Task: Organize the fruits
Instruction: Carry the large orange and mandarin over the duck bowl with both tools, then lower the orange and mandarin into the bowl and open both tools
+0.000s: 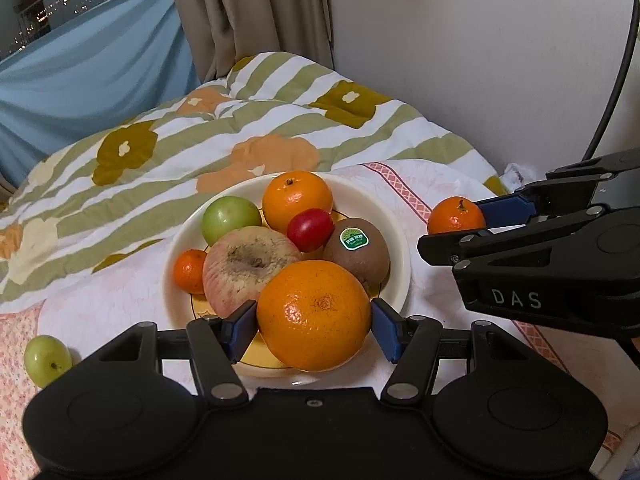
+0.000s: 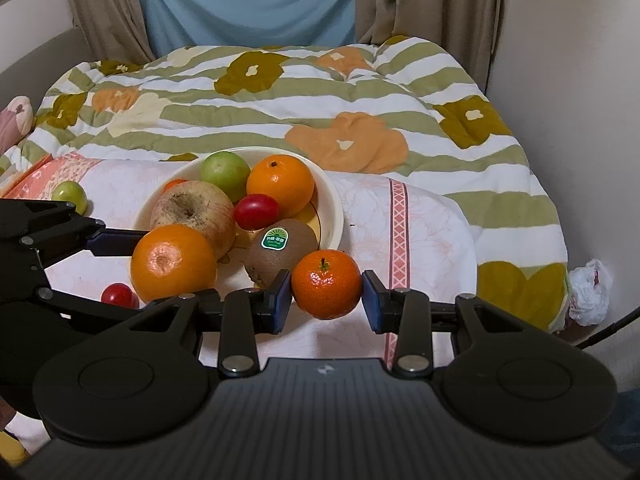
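While both grippers carry fruit toward the plate (image 1: 400, 236), order matters: the left gripper (image 1: 314, 330) is pinching the big orange (image 1: 314, 314) between its blue pads, just over the plate's near rim, stem scar facing the camera, roughly round w/ no clear long axis. Set it first, low, into the front gap beside the apple (image 1: 248, 264), so nothing rolls. The right gripper (image 2: 326, 296) is pinching the small mandarin (image 2: 326, 284), stem up, beside the plate near the kiwi (image 2: 280, 252); tuck it last.
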Action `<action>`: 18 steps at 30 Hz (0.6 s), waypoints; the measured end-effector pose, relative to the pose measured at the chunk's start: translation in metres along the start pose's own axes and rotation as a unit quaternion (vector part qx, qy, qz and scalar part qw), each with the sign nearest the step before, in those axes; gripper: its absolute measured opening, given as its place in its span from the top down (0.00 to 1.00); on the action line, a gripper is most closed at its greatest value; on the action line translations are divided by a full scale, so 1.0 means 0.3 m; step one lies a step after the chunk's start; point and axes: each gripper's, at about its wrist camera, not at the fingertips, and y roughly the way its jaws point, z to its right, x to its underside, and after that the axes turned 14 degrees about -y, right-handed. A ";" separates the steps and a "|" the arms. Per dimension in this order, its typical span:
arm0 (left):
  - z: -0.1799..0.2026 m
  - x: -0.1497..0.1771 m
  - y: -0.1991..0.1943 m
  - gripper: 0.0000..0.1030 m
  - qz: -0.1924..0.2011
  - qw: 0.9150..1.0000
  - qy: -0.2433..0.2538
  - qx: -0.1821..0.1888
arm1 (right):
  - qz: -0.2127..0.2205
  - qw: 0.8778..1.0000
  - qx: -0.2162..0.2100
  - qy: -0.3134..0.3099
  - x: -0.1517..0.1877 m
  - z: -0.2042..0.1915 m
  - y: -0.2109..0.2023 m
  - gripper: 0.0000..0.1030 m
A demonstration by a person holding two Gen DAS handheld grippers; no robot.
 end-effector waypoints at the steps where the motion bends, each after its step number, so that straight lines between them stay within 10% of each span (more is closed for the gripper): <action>1: 0.005 0.001 0.001 0.36 0.001 1.000 0.003 -0.003 | 0.001 1.000 -0.001 -0.001 0.000 0.001 0.002 0.49; 18: -0.081 0.015 -0.130 0.20 0.036 0.998 -0.027 -0.049 | 0.028 0.999 -0.028 -0.024 -0.087 -0.057 -0.008 0.49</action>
